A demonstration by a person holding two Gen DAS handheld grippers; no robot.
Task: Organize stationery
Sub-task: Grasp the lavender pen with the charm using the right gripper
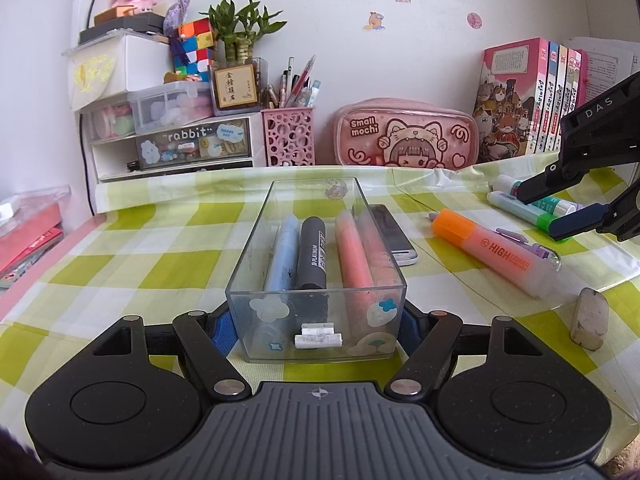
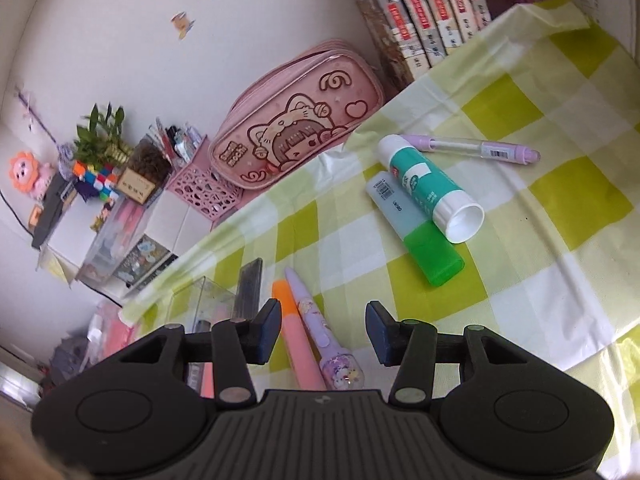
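My left gripper [image 1: 316,330] is shut on the near end of a clear plastic box [image 1: 316,268] that rests on the checked cloth. The box holds a blue marker, a black marker and two pink highlighters. My right gripper [image 2: 322,330] is open and empty, hovering above an orange highlighter [image 2: 298,344] and a purple pen [image 2: 320,332]. It also shows at the right of the left wrist view [image 1: 554,216]. Ahead of it lie a green highlighter [image 2: 416,232], a glue stick [image 2: 430,188] and a second purple pen [image 2: 472,148].
A white eraser [image 1: 590,318] stands at the right, a calculator [image 1: 394,236] lies beside the box. At the back stand a pink pencil case [image 1: 404,134], a pink pen cup [image 1: 288,134], drawer units [image 1: 172,146] and books [image 1: 524,96].
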